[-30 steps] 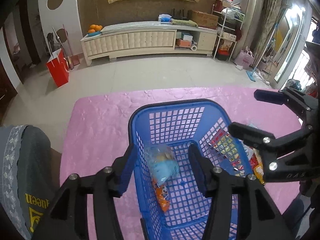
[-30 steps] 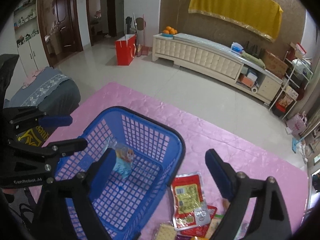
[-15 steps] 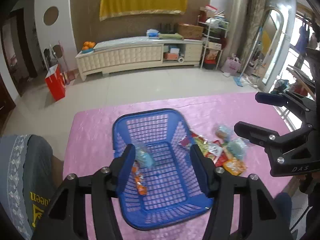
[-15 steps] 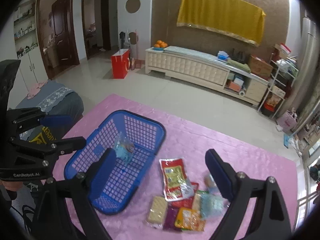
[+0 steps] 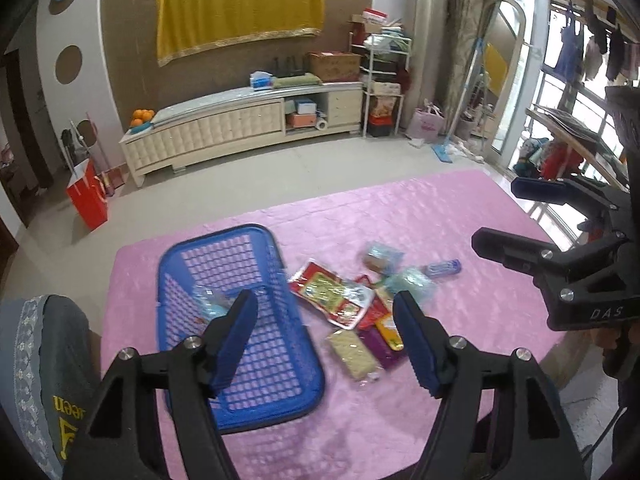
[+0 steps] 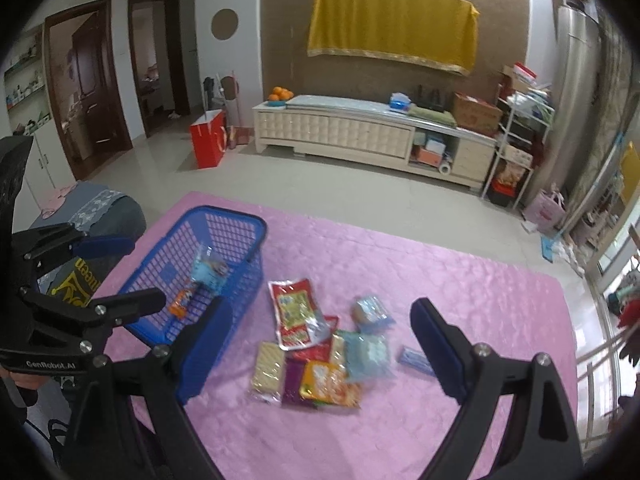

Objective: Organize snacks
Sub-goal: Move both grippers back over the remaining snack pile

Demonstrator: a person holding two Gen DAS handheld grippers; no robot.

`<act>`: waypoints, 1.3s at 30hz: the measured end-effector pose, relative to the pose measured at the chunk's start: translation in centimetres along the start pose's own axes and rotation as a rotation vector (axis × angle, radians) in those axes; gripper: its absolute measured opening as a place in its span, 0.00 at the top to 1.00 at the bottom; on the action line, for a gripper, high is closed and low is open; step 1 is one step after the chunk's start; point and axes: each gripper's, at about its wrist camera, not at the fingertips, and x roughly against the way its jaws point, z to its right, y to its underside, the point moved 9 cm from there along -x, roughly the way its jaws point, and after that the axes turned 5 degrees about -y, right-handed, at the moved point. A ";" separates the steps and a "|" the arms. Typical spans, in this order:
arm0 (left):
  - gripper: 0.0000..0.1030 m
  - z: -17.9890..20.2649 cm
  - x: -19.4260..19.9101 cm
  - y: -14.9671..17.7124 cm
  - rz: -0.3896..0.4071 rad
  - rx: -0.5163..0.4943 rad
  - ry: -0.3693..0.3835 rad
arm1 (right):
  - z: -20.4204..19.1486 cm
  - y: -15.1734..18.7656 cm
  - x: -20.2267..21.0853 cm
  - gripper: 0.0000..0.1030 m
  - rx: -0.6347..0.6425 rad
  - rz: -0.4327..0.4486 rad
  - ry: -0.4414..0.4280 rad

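Note:
A blue plastic basket (image 5: pixel 276 404) (image 6: pixel 244 216) stands on the left of a pink table (image 5: pixel 400 216) (image 6: pixel 440 280). Inside lie a pale blue packet (image 6: pixel 206 270) (image 5: pixel 208 304) and a small orange packet (image 6: pixel 180 306). To its right sits a pile of snack packets: a red one (image 5: pixel 328 290) (image 6: pixel 294 312), a cracker pack (image 5: pixel 352 354) (image 6: pixel 268 370), an orange bag (image 6: pixel 330 382), pale blue bags (image 5: pixel 408 282) (image 6: pixel 370 354). My left gripper (image 5: pixel 324 334) hovers high above basket and pile, its jaws opening, nothing between them. My right gripper (image 6: pixel 320 346) hangs open over the pile, empty.
A person's dark grey garment with yellow lettering (image 5: pixel 52 380) is at the table's left edge. Beyond the table lie tiled floor, a long cream cabinet (image 5: pixel 224 132), a red bag (image 5: pixel 86 200) and a metal shelf rack (image 5: pixel 384 92).
Both grippers have pulled back and risen from the basket, so the whole table and snack pile now show. The left gripper's jaws have spread wider. The pale blue packet stays in the basket.

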 end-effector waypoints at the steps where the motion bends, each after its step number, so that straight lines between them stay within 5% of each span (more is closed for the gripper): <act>1: 0.33 0.7 -0.3 0.1 -0.006 -0.004 0.003 | 0.4 0.5 0.1 0.10 -0.008 -0.004 0.004; 19: 0.33 12.0 -8.8 1.2 -0.125 -0.063 0.055 | 10.6 7.9 -3.6 0.10 -0.137 -0.113 0.080; 39: 0.33 18.4 -22.4 3.0 -0.312 -0.062 0.050 | 20.1 13.8 -10.2 0.10 -0.235 -0.232 0.130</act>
